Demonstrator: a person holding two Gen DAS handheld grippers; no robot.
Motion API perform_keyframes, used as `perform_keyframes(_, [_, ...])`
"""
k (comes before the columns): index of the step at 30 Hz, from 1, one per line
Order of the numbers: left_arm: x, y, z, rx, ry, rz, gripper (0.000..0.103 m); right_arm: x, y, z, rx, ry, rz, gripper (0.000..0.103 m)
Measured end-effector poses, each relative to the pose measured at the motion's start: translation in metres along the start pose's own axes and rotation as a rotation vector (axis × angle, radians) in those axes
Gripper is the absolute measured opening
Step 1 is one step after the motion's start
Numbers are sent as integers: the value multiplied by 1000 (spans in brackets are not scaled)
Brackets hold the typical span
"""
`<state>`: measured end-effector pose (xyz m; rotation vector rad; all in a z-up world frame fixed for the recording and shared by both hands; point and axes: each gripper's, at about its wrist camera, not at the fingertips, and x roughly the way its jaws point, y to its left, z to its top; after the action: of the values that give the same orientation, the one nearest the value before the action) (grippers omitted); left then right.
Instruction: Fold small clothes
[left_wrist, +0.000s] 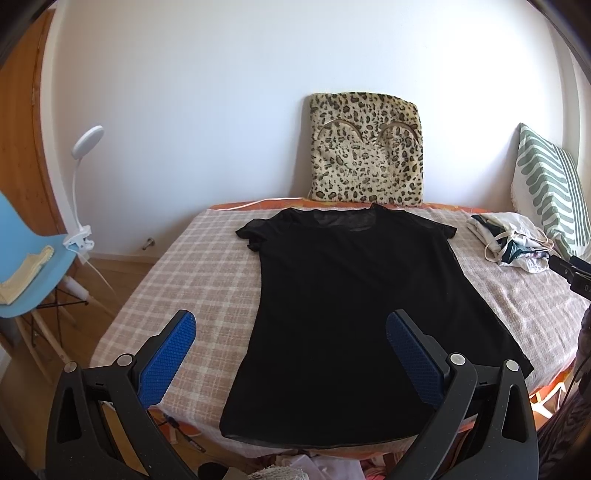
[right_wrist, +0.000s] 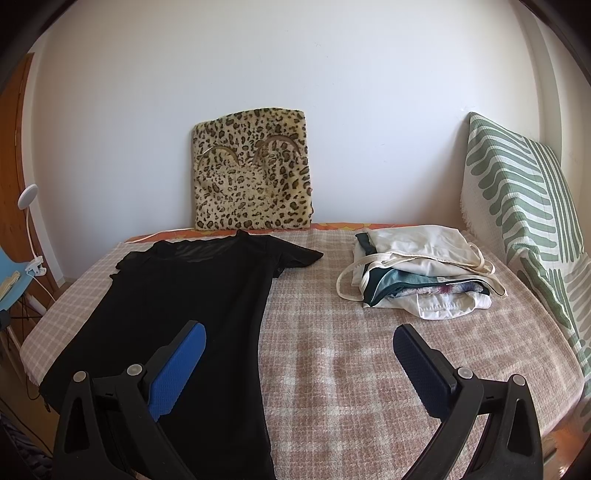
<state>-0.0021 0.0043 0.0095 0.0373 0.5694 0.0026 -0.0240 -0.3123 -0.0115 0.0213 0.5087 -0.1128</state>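
Observation:
A black short-sleeved top (left_wrist: 343, 306) lies spread flat on the checked bed cover (left_wrist: 192, 266), neckline toward the wall and hem at the near edge. My left gripper (left_wrist: 291, 325) hovers open above the top's lower left part, holding nothing. In the right wrist view the same black top (right_wrist: 184, 306) fills the left side, and my right gripper (right_wrist: 299, 336) stands open over the top's right edge and the bare checked cover (right_wrist: 351, 369). A stack of folded light clothes (right_wrist: 421, 280) rests at the back right; in the left wrist view this stack (left_wrist: 513, 240) sits far right.
A leopard-print cushion (left_wrist: 365, 151) leans on the white wall behind the bed. A green-striped pillow (right_wrist: 524, 206) stands at the right. Left of the bed are a blue chair (left_wrist: 29, 266) and a white clip lamp (left_wrist: 79, 184). Loose items lie on the floor (left_wrist: 295, 465) below the bed's near edge.

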Motion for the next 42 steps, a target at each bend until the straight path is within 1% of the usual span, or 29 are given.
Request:
perform_keyframes(20, [-2, 0, 0, 3, -10, 6, 103, 1, -1, 0, -3, -1, -1, 103])
perform_keyframes(42, [2, 3, 0, 0, -2, 11, 103, 6, -2, 0, -2, 2, 1, 103])
